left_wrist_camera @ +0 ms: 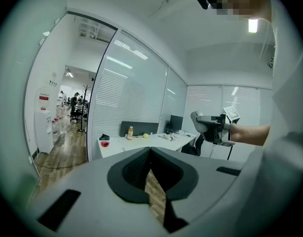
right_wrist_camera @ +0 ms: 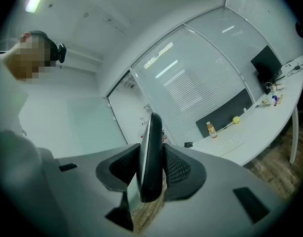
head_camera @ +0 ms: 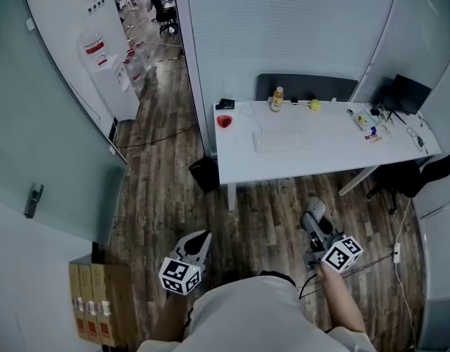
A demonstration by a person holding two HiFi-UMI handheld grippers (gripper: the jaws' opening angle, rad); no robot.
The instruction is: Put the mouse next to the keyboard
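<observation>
One mouse (right_wrist_camera: 151, 147) stands on edge, pinched between the half-spread jaws of my right gripper (right_wrist_camera: 151, 174), well short of the white desk (head_camera: 335, 141). The keyboard (head_camera: 280, 140) lies on that desk, with a bottle (head_camera: 276, 100) of yellow drink behind it and a small red cup (head_camera: 224, 122) to its left. My left gripper (left_wrist_camera: 150, 168) is clenched, with nothing in it.

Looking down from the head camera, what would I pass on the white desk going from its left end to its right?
Small red object → white keyboard → yellow ball → scatter of small items → black screen.
</observation>
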